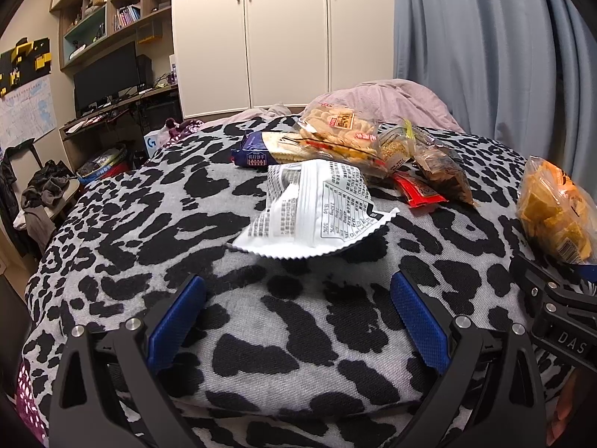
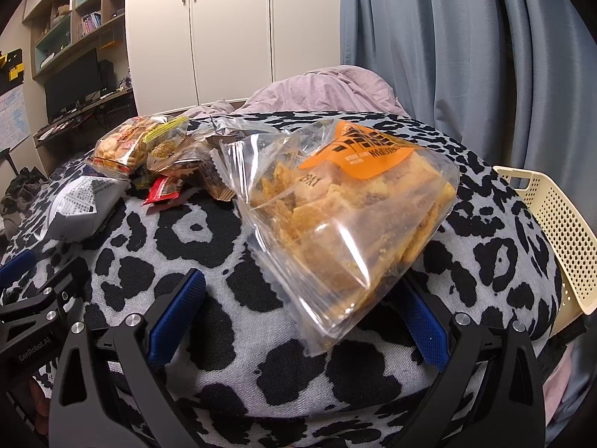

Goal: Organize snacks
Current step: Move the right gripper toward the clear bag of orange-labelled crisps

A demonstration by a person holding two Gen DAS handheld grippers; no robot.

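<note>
My left gripper (image 1: 298,310) is open above a leopard-print blanket (image 1: 186,194), with nothing between its blue pads (image 1: 175,321). A white snack bag (image 1: 313,209) lies just ahead of it, printed side up. Behind the bag is a pile: a blue cracker pack (image 1: 257,153), a clear rice-cracker bag (image 1: 339,134), a red packet (image 1: 418,190) and a dark nut bag (image 1: 444,171). My right gripper (image 2: 298,313) is open too. A clear, orange-labelled chip bag (image 2: 347,216) lies ahead of it, its near corner overlapping the right finger.
A cream perforated basket (image 2: 552,224) stands at the blanket's right edge. A pink duvet (image 2: 321,89) is heaped behind the snacks, with grey-blue curtains (image 2: 466,56) and a white wardrobe (image 1: 283,33) beyond. A desk with a monitor (image 1: 106,74) stands far left.
</note>
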